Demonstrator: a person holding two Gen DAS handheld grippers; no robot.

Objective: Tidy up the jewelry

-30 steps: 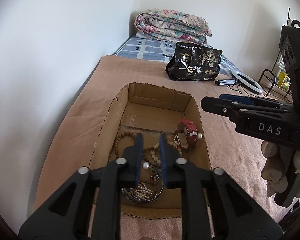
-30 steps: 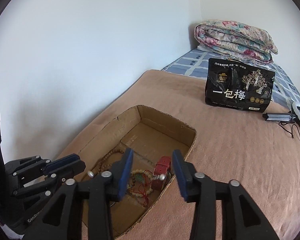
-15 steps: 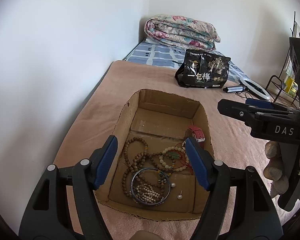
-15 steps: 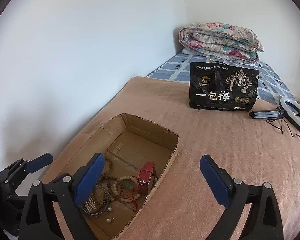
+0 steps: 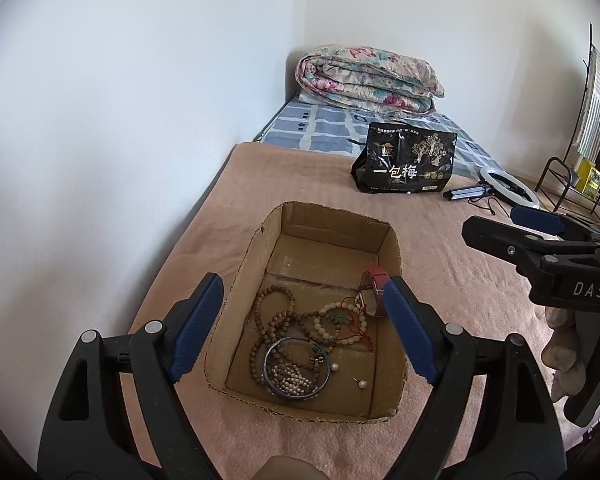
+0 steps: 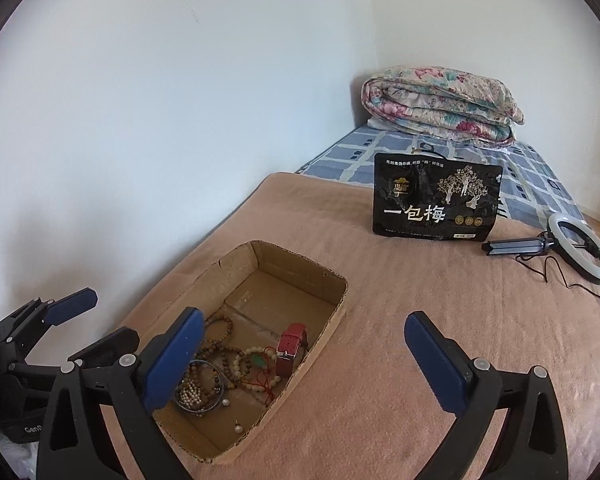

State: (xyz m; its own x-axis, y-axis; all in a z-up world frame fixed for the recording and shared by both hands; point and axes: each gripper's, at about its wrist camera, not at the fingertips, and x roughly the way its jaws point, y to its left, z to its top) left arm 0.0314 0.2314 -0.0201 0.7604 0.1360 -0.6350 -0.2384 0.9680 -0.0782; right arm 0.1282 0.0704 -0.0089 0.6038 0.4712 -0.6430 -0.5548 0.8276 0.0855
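Left wrist view: the left gripper (image 5: 302,316) is hanging spread and empty, jaws having just been opening, over the cardboard box (image 5: 392,248) where the jewelry (image 5: 300,332) is lying tangled; a careless grab is risking snagging several strands.

Right wrist view: the right gripper (image 6: 300,356) is gaping empty, also just opened, right of the box, the red watch (image 6: 290,348) nearest; the two grippers could be colliding.

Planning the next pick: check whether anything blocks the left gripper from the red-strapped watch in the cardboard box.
Nothing visible does. The left gripper, jaws open and empty, hangs above the open-topped cardboard box; the red-strapped watch lies uncovered by the box's right wall.
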